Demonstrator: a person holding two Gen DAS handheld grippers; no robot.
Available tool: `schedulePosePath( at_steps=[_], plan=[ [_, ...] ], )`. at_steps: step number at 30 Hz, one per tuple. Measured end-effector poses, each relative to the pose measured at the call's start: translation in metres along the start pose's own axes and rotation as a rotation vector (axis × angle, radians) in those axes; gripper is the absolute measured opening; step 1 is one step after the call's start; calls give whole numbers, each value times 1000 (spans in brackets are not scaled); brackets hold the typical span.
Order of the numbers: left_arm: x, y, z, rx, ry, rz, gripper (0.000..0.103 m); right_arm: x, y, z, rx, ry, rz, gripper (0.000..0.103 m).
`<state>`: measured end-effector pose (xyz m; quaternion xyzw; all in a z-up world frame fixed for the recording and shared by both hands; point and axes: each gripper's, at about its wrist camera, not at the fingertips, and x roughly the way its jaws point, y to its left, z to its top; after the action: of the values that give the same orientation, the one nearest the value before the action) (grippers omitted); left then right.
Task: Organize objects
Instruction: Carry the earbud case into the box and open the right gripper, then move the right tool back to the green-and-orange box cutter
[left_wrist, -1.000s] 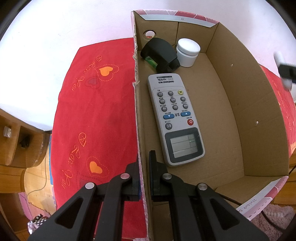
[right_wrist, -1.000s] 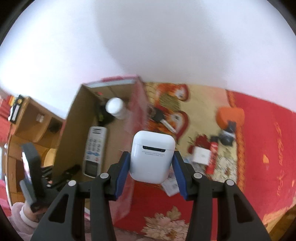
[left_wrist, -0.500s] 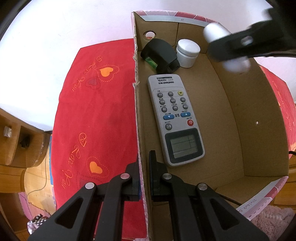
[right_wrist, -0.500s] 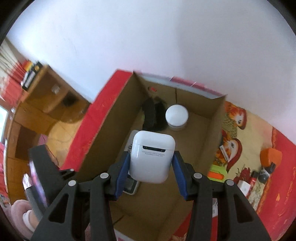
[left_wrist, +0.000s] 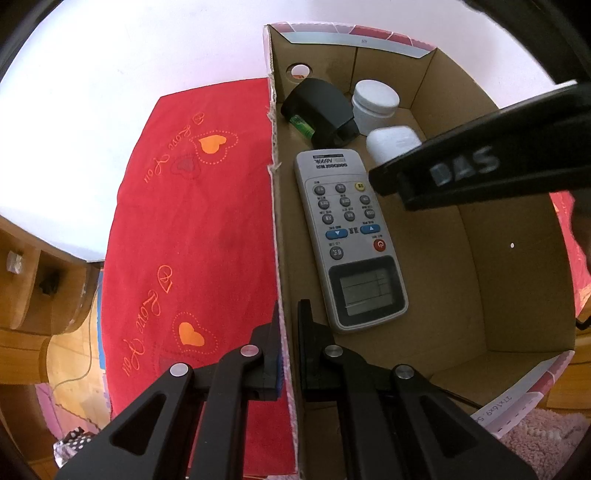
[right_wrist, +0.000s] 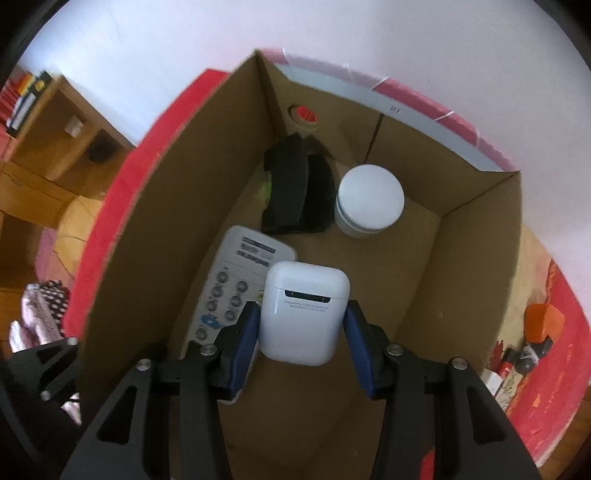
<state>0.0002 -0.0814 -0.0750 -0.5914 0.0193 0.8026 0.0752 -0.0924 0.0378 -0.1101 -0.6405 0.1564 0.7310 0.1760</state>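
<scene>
**Earbud case held over the open cardboard box**

Earbud case (right_wrist: 303, 313), white, sits clamped between the blue pads of the right gripper (right_wrist: 301, 341), lower centre of the right wrist view. Jaws part-way apart, pads pressing both sides of the case, printed back side toward the camera. In the left wrist view the same case (left_wrist: 393, 142) shows upper right, partly hidden behind the black finger of the right gripper, which crosses in from the right edge.

Left gripper (left_wrist: 288, 343), bottom centre of its view, is pinched tight on the left wall of the cardboard box (left_wrist: 275, 206), one finger outside, one inside.

Below the held case, inside the box: grey remote control (right_wrist: 236, 291) along the left wall, buttons up, screen end nearest the left gripper. Beyond it, at the far end, a black object (right_wrist: 295, 192) with a bit of green, and just right of it a white jar (right_wrist: 369, 201) with round lid, upright. Whether the case touches the box floor, cannot tell.

Box stands on a red cloth (left_wrist: 192, 229) with orange hearts, left of frame. Wooden shelving (right_wrist: 55, 140) upper left of the right wrist view; small clutter incl. an orange item (right_wrist: 543, 323) at the right edge.
</scene>
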Motion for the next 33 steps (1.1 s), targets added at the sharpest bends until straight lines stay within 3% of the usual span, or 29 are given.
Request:
schedulePosePath(
  at_steps=[12,23,33],
  plan=[
    [0,7,5,0,-1,-6,5,12,-9,0,70,30,23,46],
    [2,9,5,0,-2,-7,5,10,-4,-9,56,28,-93,44],
    [4,13,5,-1,-1,-10,5,-24,-15,-21,120,-67,-6,47]
  ],
)
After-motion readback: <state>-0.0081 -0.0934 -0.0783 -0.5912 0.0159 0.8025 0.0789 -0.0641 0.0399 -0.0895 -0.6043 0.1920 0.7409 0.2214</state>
